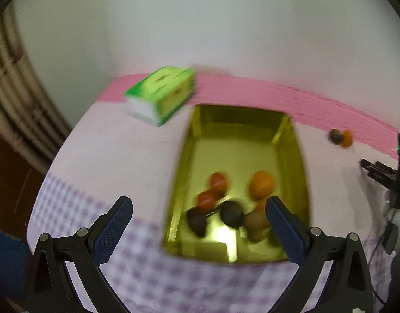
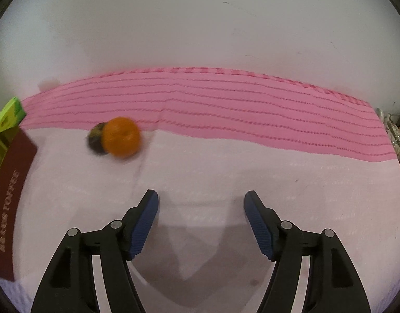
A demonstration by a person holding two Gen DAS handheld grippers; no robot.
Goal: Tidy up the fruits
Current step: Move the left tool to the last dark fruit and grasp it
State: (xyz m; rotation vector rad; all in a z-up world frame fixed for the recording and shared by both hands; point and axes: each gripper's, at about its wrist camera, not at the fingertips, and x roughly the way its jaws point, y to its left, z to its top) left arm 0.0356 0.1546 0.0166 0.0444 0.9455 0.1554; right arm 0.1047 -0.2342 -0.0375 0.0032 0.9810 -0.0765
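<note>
A gold box (image 1: 241,146) lies open on the cloth and holds several fruits: an orange (image 1: 261,185), two red ones (image 1: 216,182), dark ones (image 1: 231,214) and a brown one (image 1: 257,225). My left gripper (image 1: 198,208) hangs open above the box's near end with nothing between its fingers. Out on the cloth an orange (image 2: 121,137) rests against a dark fruit (image 2: 95,138); the same pair shows small in the left wrist view, the orange (image 1: 347,138) beside the dark fruit (image 1: 334,136). My right gripper (image 2: 201,200) stands open and empty, nearer than that pair and to its right.
A green tissue box (image 1: 163,92) lies left of the gold box near the white wall. The gold box's dark red outer side (image 2: 12,195) fills the left edge of the right wrist view. A pink cloth band (image 2: 226,109) runs along the back. Dark gear (image 1: 392,180) stands at the right.
</note>
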